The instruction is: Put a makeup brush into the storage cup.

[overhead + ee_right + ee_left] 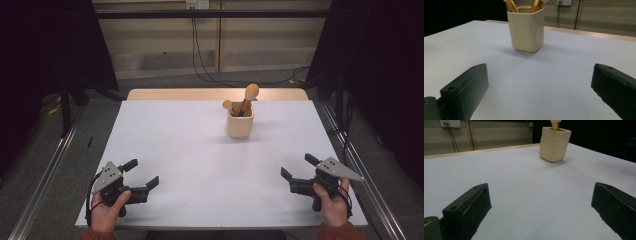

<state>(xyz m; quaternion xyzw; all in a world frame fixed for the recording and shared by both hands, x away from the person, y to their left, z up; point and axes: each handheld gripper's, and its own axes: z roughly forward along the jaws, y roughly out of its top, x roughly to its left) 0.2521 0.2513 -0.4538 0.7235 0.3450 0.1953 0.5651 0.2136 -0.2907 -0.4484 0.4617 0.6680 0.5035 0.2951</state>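
A white table (200,165) fills the middle of the high view, its pale wooden far edge facing a beige wall where dark cables hang down to the grey floor. Metal rails run along both sides of the table.

At the near corners, a person's two hands each hold a two-jaw gripper low over the tabletop. The left gripper (142,173), topped by a grey three-cornered plate, sits at the near left with its black jaws spread wide and nothing between them; the left gripper view shows bare white surface in the gap. The right gripper (299,166) mirrors it at the near right, jaws likewise wide apart and holding nothing, both tools angled inward toward the table's centre.

Well apart from both grippers, toward the far edge and slightly right of centre, stands a cream cup (240,125), upright on the tabletop and squarish with rounded corners. In the right gripper view the cup (526,28) stands straight ahead between the jaws' lines, far off.

Two brushes (248,99) lean inside the cup, gold-coloured handles down and rounded tan heads up, one rising taller than the other.
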